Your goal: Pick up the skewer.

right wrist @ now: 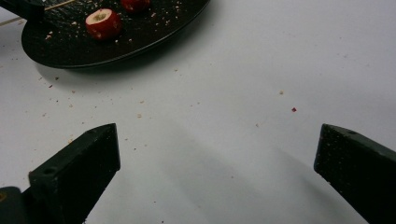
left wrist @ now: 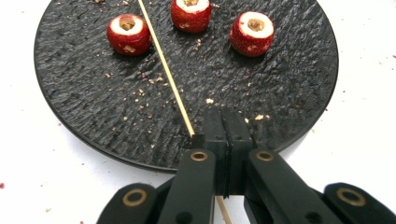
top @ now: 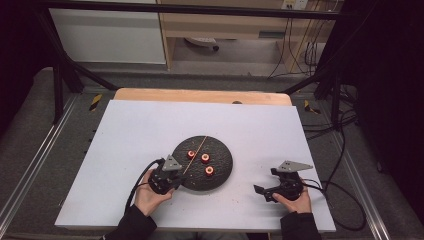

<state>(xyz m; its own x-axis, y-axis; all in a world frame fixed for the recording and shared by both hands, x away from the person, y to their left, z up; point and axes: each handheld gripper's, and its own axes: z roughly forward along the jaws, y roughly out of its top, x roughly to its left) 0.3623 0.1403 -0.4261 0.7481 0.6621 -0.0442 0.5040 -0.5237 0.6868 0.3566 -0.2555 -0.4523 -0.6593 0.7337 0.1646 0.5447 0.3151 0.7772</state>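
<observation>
From the high view I see my left gripper at the near-left rim of the round black plate, with the wooden skewer running from it across the plate past three red fruit pieces. My right gripper rests on the white table, well apart from the plate.

In the left gripper view my jaws are pressed together, pinching the skewer near its end, just over the plate's edge.

In the right gripper view my jaws are spread wide above bare table, the plate farther off
</observation>
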